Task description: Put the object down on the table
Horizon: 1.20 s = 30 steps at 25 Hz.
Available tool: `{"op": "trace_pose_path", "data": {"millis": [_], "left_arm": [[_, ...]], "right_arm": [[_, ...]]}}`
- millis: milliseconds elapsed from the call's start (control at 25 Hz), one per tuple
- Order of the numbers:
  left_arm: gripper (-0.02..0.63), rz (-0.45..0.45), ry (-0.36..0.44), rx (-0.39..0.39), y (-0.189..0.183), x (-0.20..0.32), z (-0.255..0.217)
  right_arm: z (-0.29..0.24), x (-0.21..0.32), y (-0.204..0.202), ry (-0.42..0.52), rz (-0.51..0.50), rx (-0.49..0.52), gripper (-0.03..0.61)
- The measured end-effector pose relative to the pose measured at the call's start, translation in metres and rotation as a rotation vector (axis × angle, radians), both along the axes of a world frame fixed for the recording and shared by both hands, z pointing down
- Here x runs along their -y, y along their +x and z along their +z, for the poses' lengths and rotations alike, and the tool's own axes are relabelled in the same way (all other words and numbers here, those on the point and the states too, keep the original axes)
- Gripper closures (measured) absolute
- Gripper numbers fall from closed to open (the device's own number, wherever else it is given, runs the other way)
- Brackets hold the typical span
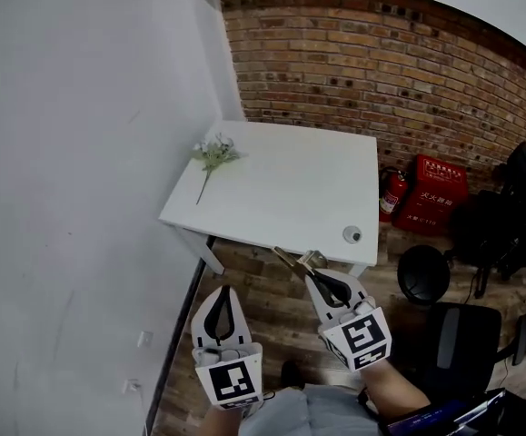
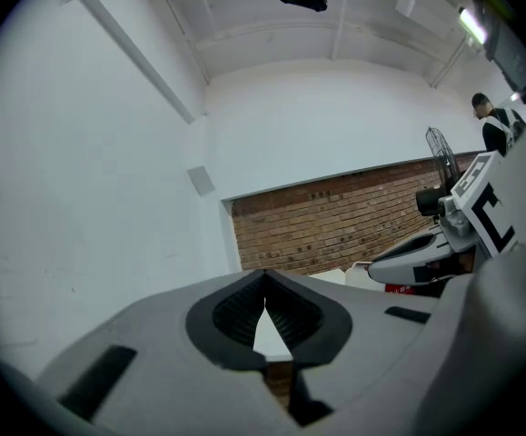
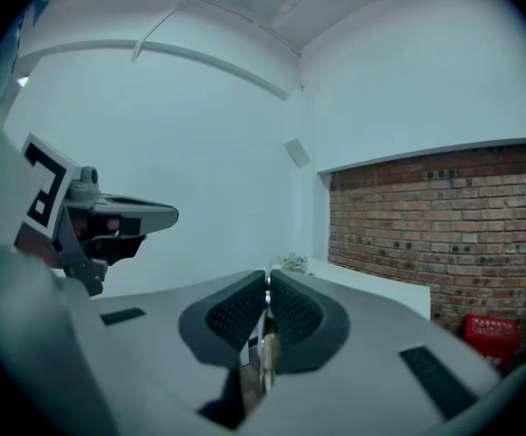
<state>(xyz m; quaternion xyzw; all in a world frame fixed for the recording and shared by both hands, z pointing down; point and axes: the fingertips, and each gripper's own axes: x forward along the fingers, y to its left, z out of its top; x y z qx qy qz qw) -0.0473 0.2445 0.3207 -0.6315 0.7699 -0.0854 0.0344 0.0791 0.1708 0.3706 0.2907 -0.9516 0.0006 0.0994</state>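
Note:
A white table (image 1: 290, 189) stands against the brick wall. My right gripper (image 1: 312, 272) hovers below its front edge, shut on a thin metal object (image 1: 293, 259) that sticks out past the fingertips toward the table. In the right gripper view the same thin metal object (image 3: 264, 339) shows as a narrow strip pinched between the dark pads, with my right gripper (image 3: 267, 280) pointing at the table. My left gripper (image 1: 224, 291) hangs to the left, off the table, shut with nothing in it. In the left gripper view my left gripper (image 2: 263, 280) has its tips touching.
A flower sprig (image 1: 213, 157) lies at the table's left edge and a small round thing (image 1: 352, 234) near its front right corner. A fire extinguisher (image 1: 392, 193), a red crate (image 1: 437, 189), a black stool (image 1: 423, 275) and a chair (image 1: 449, 339) stand to the right.

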Motion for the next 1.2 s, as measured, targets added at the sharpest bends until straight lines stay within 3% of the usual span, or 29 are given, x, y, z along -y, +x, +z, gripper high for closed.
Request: {"op": "trace_pose_path", "data": {"millis": [240, 560, 720, 1200], "left_arm": [[0.606, 0.024, 0.014, -0.002, -0.038, 0.025, 0.000], [0.604, 0.067, -0.022, -0.026, -0.053, 0.055, 0.025], [0.604, 0.086, -0.037, -0.001, -0.058, 0.069, 0.038], [0.604, 0.102, -0.116, -0.030, -0.079, 0.166, 0.068]], "right_arm": [[-0.008, 0.024, -0.033, 0.031, 0.027, 0.010, 0.554], [0.004, 0.047, -0.057, 0.020, 0.039, -0.011, 0.554], [0.008, 0.062, -0.061, 0.007, 0.054, -0.019, 0.554], [0.038, 0.159, -0.085, -0.043, 0.079, -0.014, 0.554]]}}
